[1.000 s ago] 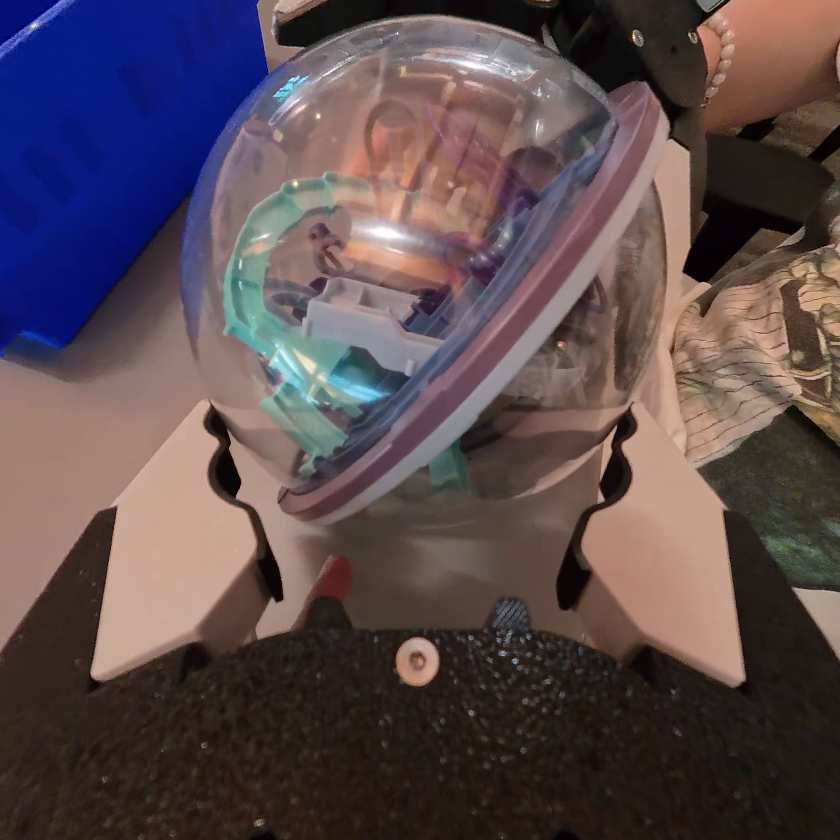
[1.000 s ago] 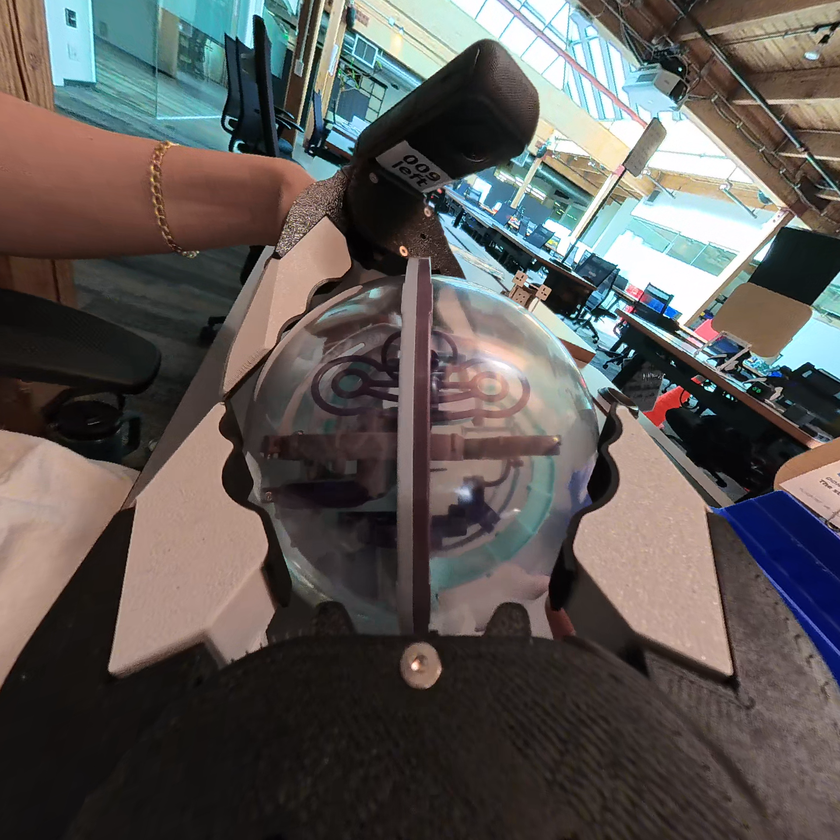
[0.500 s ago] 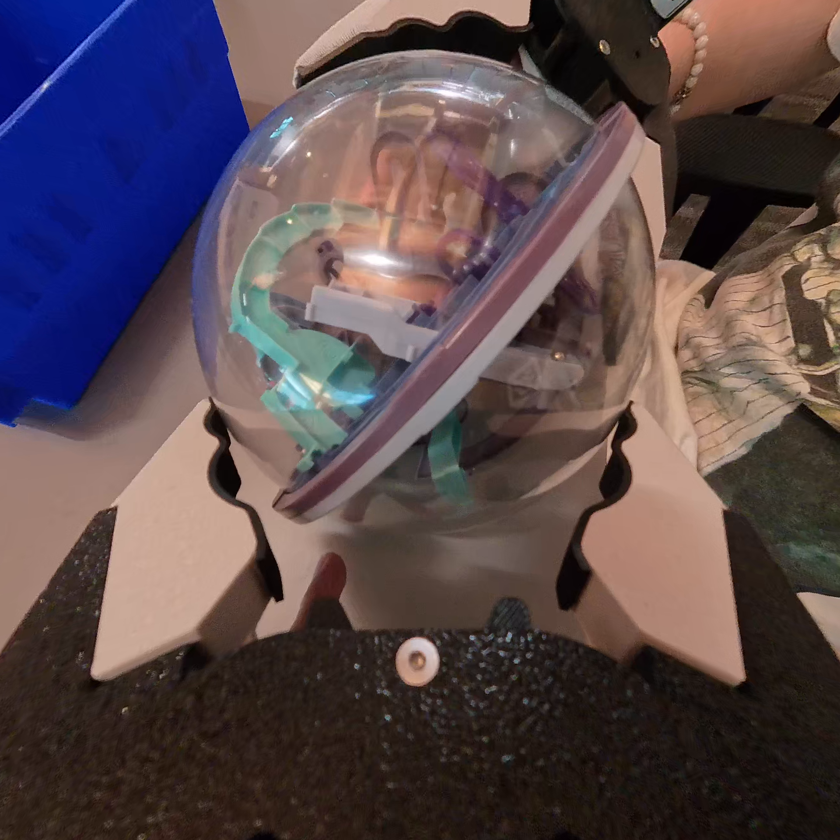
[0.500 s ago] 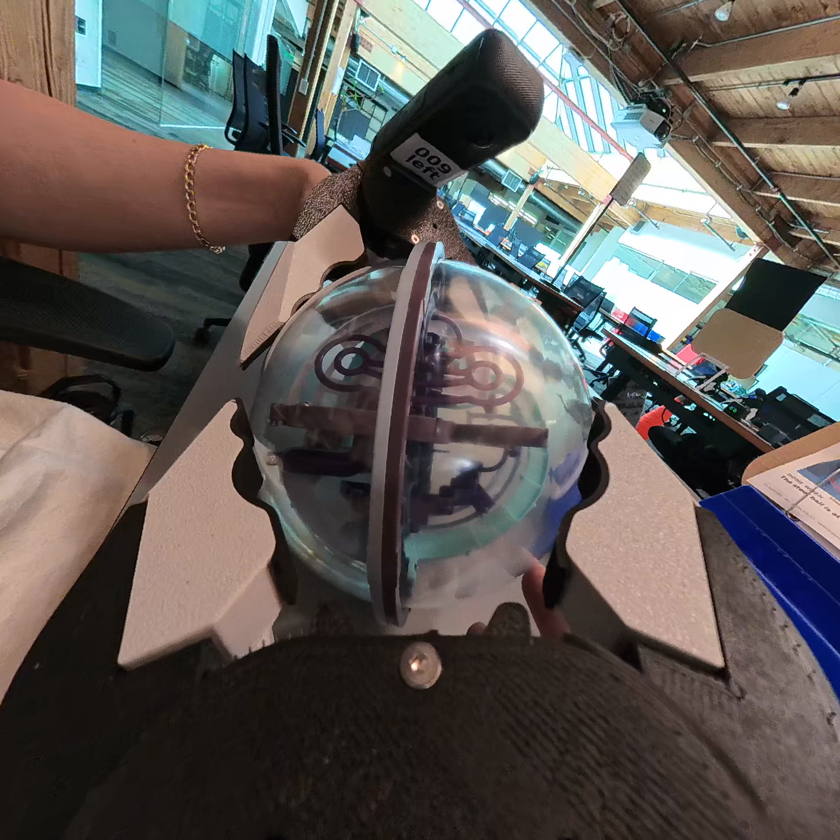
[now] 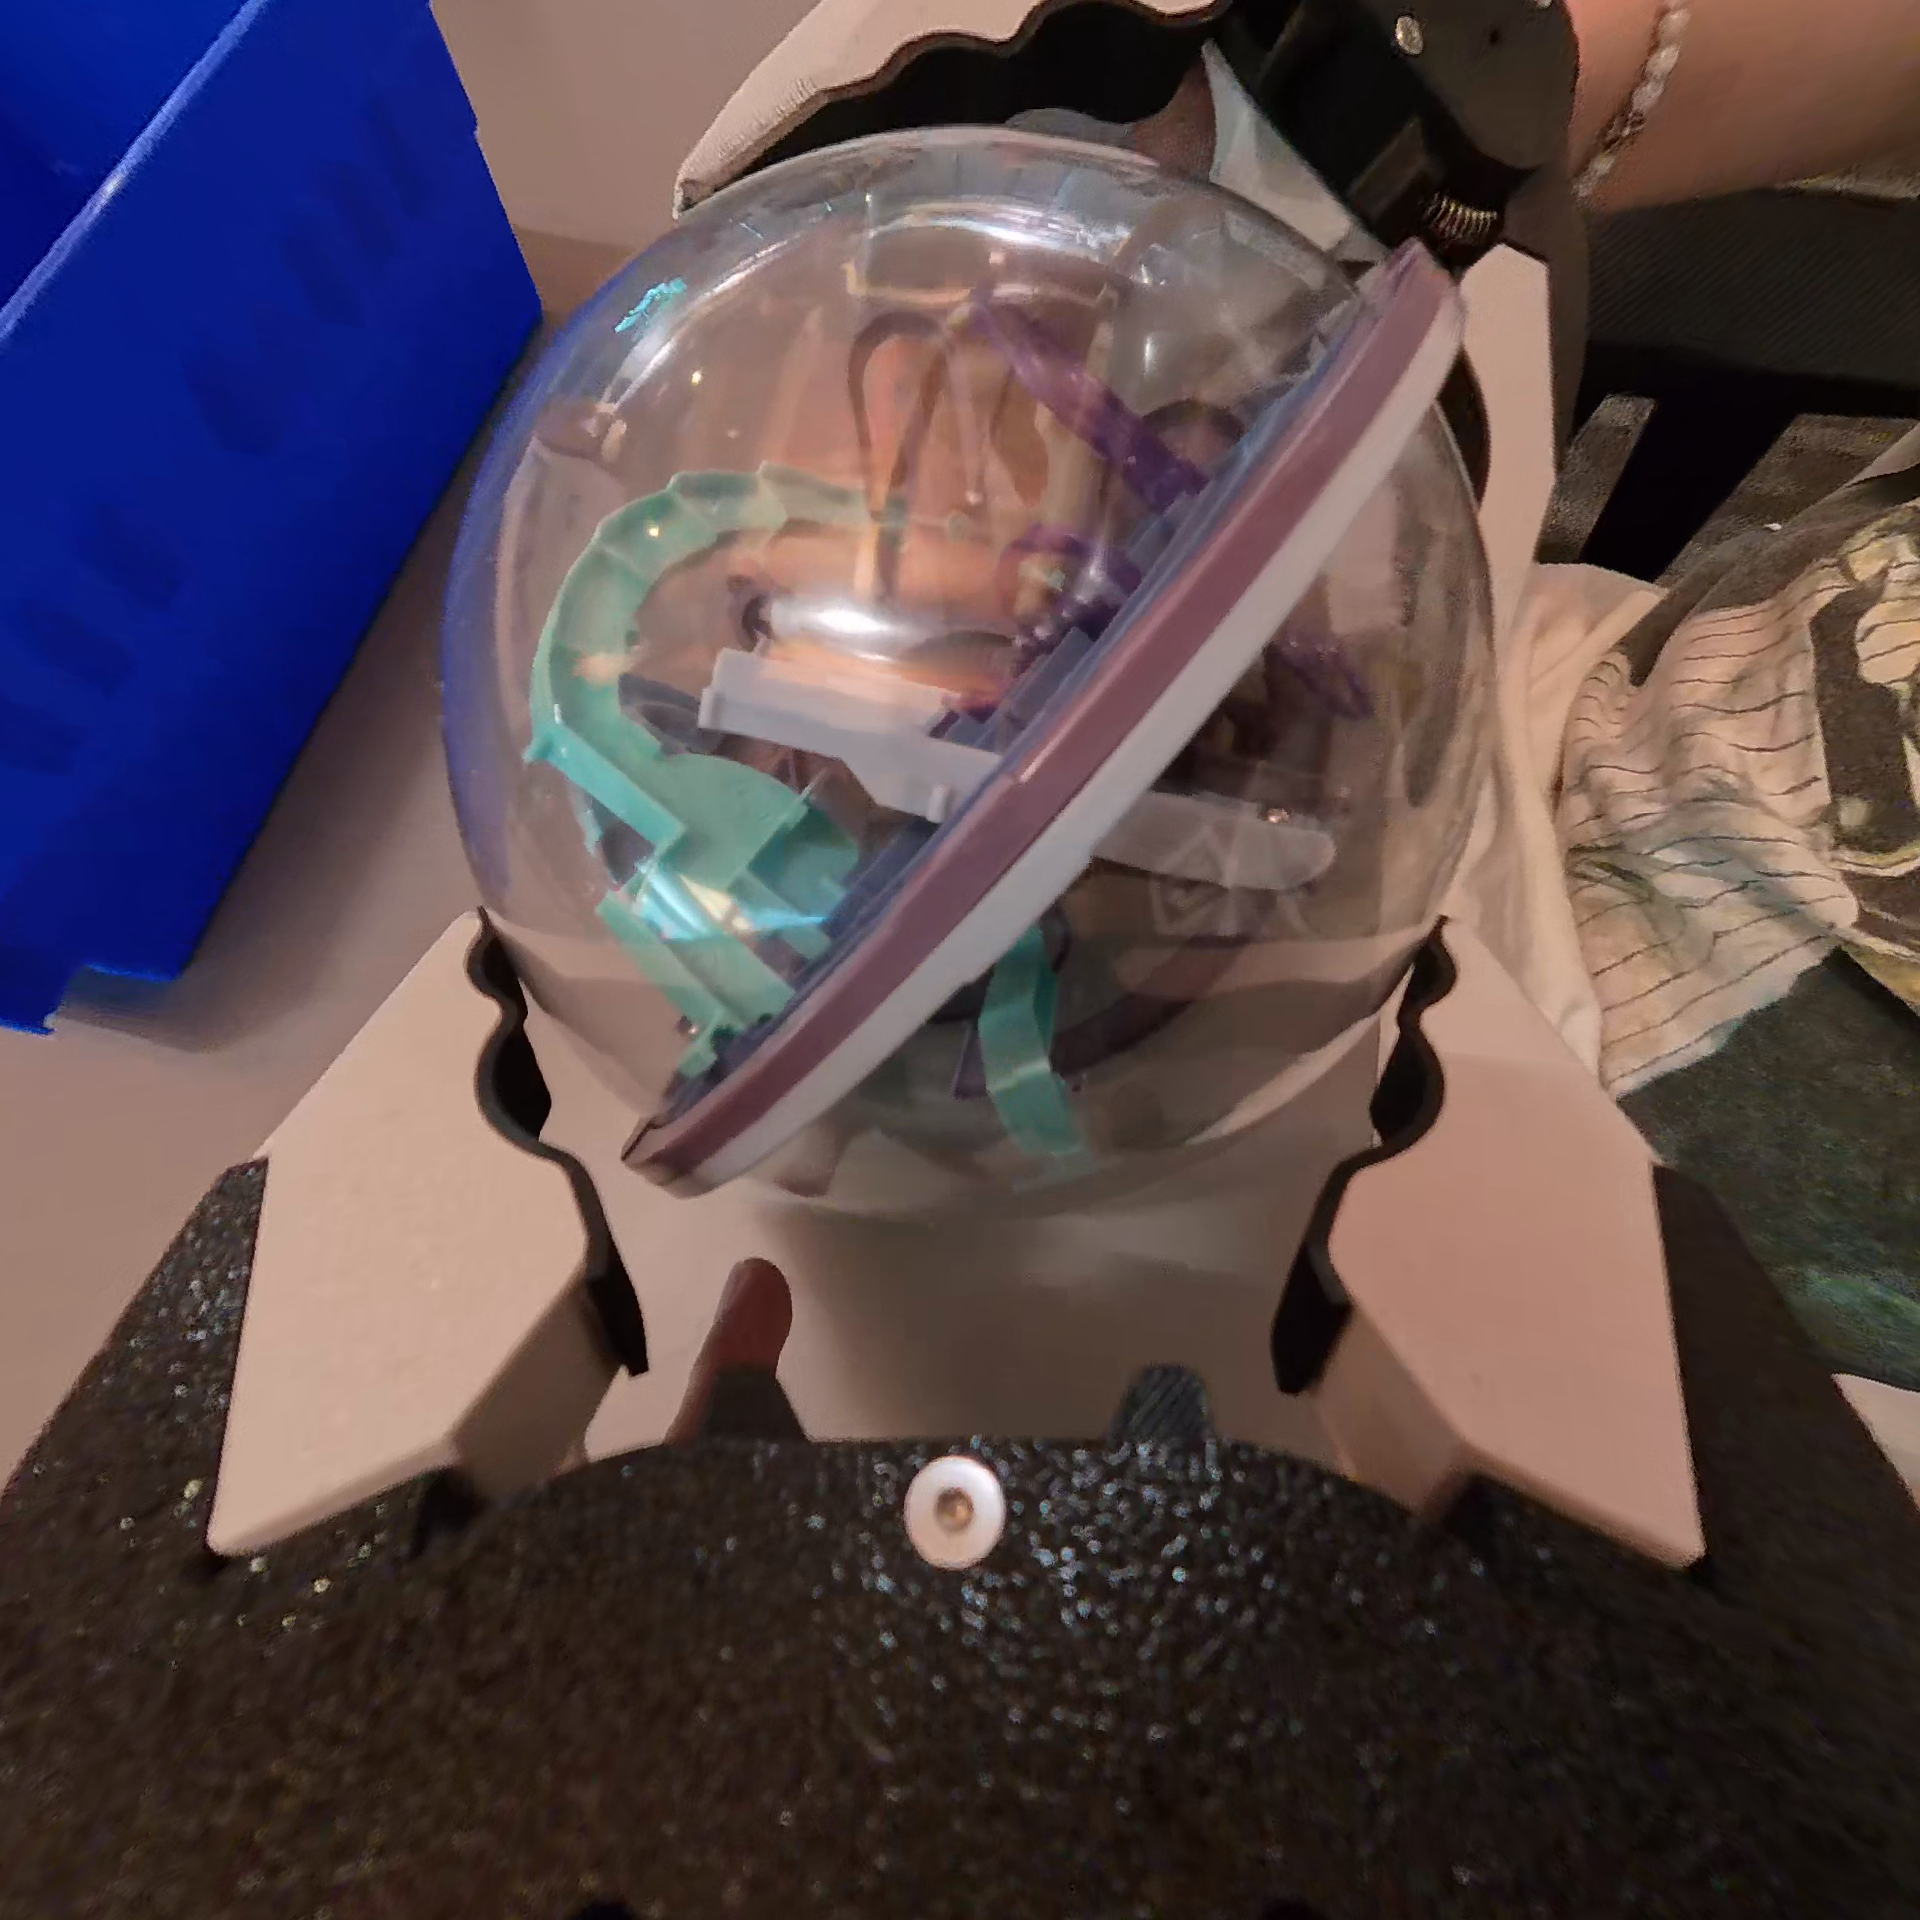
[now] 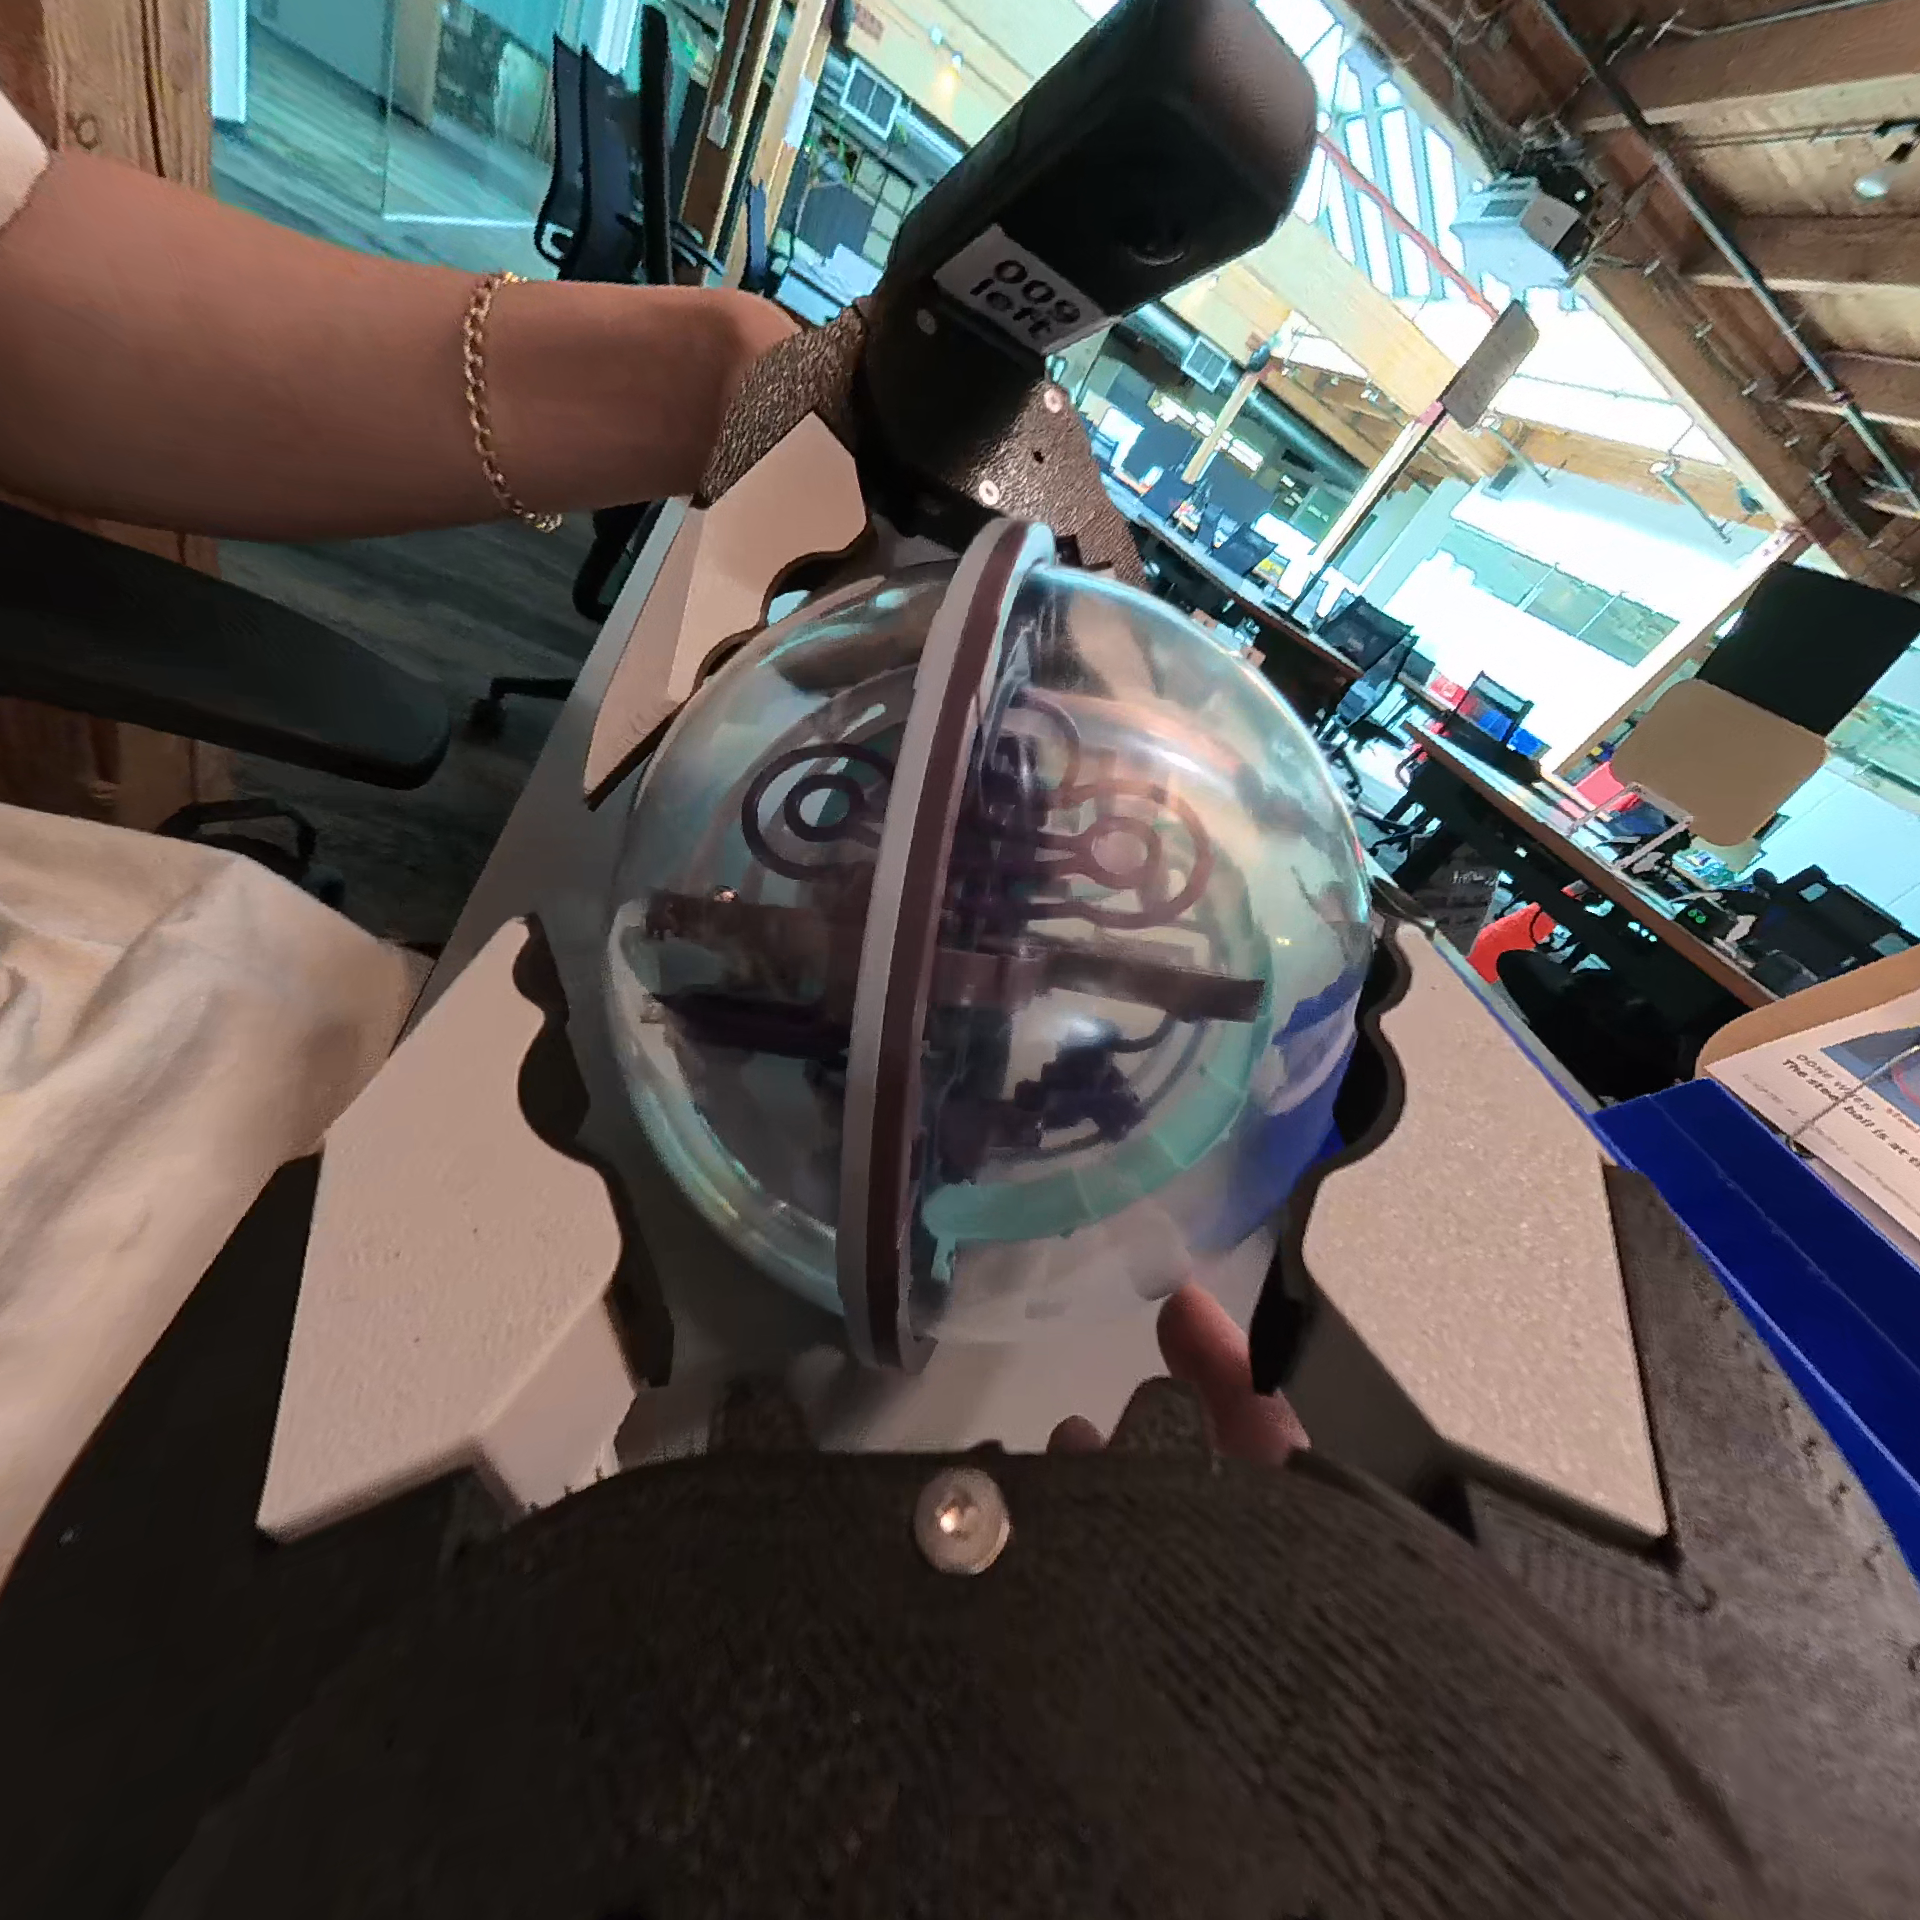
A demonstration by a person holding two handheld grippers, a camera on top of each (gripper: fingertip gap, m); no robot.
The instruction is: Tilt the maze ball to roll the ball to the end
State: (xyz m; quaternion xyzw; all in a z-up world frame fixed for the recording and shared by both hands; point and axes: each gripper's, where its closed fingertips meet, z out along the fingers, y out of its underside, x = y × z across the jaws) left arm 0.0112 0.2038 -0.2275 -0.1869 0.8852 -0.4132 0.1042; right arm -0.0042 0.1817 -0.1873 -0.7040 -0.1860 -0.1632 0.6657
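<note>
The maze ball [image 5: 966, 665] is a clear sphere with a purple and white ring around its middle and teal, purple and grey tracks inside. It is held in the air between the two grippers, which face each other. My left gripper [image 5: 961, 966] is shut on its lower half, fingers on both sides. My right gripper [image 6: 961, 997] is shut on the ball [image 6: 987, 987] from the opposite side. The ring slants up to the right in the left wrist view and leans slightly right in the right wrist view. A tiny shiny dot [image 5: 1273, 818] sits on the grey track.
A blue bin [image 5: 208, 468] stands left on the table and shows at the right in the right wrist view [image 6: 1766, 1247], with a paper sheet [image 6: 1849, 1081] in it. A striped cloth [image 5: 1714, 779] lies right. A forearm with a bracelet [image 6: 312, 364] and an office chair [image 6: 208, 675] are beyond.
Both grippers have tilted the ball together. In the right wrist view the ring went from upright to leaning right. In the left wrist view the ball sits lower and the right gripper shows more.
</note>
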